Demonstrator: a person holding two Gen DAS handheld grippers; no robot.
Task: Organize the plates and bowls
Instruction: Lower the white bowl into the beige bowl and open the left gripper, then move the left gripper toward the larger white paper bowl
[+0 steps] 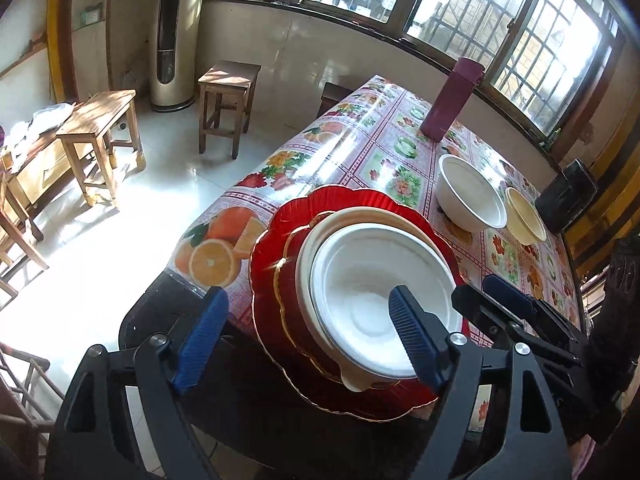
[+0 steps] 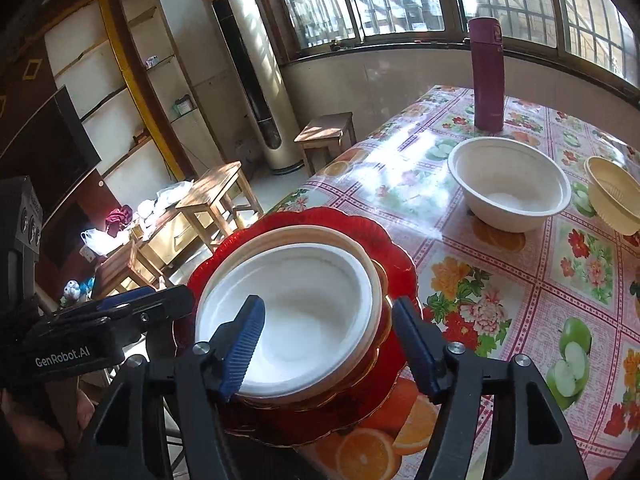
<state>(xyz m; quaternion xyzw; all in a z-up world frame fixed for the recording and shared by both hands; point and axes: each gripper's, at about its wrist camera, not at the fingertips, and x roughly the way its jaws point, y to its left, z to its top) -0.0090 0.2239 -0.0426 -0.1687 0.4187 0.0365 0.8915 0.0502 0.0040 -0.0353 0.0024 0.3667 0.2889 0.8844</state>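
Note:
A stack sits on the near corner of the table: a large red scalloped plate (image 1: 264,280) (image 2: 384,248), a smaller red plate, a cream dish and a white dish (image 1: 368,280) (image 2: 312,304) on top. My left gripper (image 1: 310,340) is open, one finger left of the stack and the other above the white dish. My right gripper (image 2: 330,344) is open too, straddling the stack's right rim without pressing on it. Farther back stand a white bowl (image 1: 470,192) (image 2: 508,184) and a pale yellow bowl (image 1: 524,216) (image 2: 612,196).
The table (image 1: 360,148) has a glossy fruit-and-flower cloth, and the stack overhangs its near edge. A maroon flask (image 1: 448,96) (image 2: 486,72) stands at the far end. Wooden stools (image 1: 228,96) and a tall floor air conditioner (image 2: 248,80) stand on the tiled floor to the left.

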